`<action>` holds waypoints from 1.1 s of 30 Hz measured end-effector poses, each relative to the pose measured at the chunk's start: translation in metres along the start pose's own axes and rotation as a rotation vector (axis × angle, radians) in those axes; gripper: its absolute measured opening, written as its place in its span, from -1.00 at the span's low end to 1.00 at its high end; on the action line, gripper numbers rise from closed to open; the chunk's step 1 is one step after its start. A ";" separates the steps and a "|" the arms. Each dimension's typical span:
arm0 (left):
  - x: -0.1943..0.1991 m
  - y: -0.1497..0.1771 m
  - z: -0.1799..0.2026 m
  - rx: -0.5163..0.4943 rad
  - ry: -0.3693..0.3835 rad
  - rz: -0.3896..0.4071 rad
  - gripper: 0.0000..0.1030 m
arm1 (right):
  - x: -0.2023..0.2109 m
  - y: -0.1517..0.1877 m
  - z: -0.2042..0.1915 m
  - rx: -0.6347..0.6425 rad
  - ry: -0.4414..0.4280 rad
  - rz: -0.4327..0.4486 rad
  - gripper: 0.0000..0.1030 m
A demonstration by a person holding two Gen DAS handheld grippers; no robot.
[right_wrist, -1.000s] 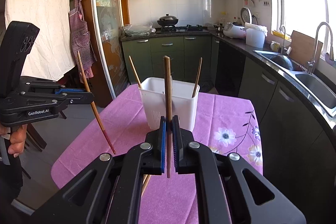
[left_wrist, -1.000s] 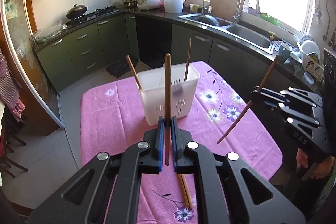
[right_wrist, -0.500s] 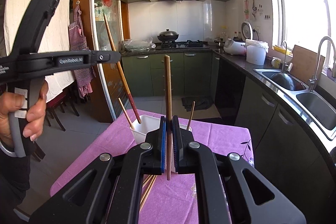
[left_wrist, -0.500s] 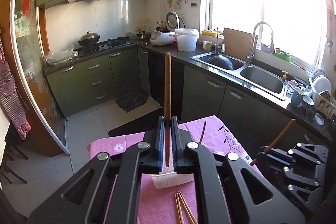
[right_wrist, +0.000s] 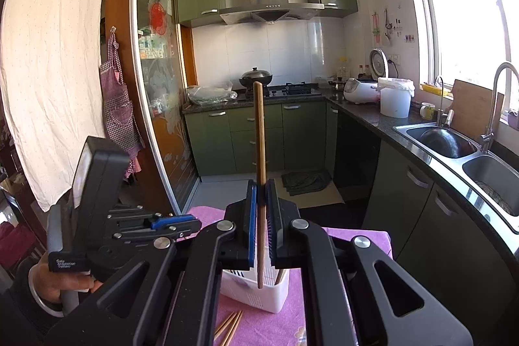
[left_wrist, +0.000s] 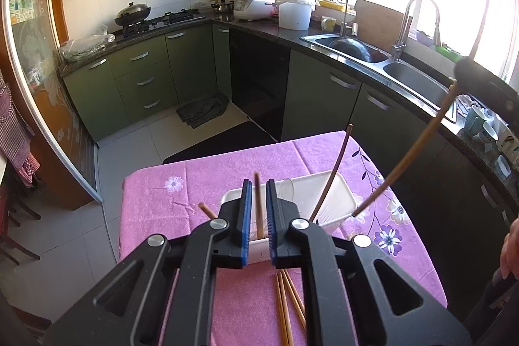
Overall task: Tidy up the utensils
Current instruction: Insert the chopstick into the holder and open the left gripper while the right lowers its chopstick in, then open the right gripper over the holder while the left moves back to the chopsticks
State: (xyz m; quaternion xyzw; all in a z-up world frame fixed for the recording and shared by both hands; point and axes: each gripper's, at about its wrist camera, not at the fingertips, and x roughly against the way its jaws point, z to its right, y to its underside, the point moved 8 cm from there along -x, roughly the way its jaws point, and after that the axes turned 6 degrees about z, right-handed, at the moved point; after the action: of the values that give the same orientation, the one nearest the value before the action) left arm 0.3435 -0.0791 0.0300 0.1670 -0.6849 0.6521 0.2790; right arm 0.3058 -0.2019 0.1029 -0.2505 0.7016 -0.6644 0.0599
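My left gripper (left_wrist: pixel 258 184) hovers over the white slotted utensil holder (left_wrist: pixel 340 193) on the pink tablecloth. Its jaws are opening, and a gap shows on each side of the brown chopstick (left_wrist: pixel 258 209) that has slid down between them into the holder. Two more chopsticks (left_wrist: pixel 334 171) lean in the holder. My right gripper (right_wrist: pixel 261 184) is shut on an upright chopstick (right_wrist: pixel 259 132), above and just short of the holder (right_wrist: pixel 259 294). That chopstick (left_wrist: pixel 415 154) slants in from the right in the left wrist view, its tip near the holder's right rim.
Several loose chopsticks (left_wrist: pixel 288 304) lie on the cloth in front of the holder. The floral tablecloth (left_wrist: pixel 162 216) covers a small table. Green cabinets, a hob and a sink (left_wrist: pixel 405 77) line the counter beyond. A hand (right_wrist: pixel 55 284) grips the left gripper's handle.
The left gripper moved over the holder, its jaws parted slightly and its chopstick dropped lower between them. The right gripper rose with its chopstick, the holder now low in its view.
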 end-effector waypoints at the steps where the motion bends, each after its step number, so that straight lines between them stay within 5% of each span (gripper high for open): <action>1: 0.005 0.001 -0.001 -0.001 0.000 0.009 -0.79 | -0.008 -0.002 0.003 -0.002 0.007 -0.005 -0.87; 17: 0.051 0.054 0.007 -0.050 0.028 -0.025 -0.74 | -0.088 0.085 0.015 -0.028 0.037 -0.203 -0.86; 26: 0.046 0.094 0.013 -0.032 0.047 -0.099 -0.74 | -0.020 0.097 -0.009 0.017 0.035 -0.148 -0.80; 33: 0.001 0.160 0.023 -0.016 0.056 -0.269 -0.74 | 0.011 0.181 -0.009 0.063 0.077 -0.281 -0.71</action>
State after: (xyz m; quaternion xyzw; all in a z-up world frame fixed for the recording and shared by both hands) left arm 0.2437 -0.0863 -0.0973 0.2369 -0.6535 0.6076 0.3842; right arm 0.2433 -0.1997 -0.0680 -0.3184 0.6402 -0.6972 -0.0526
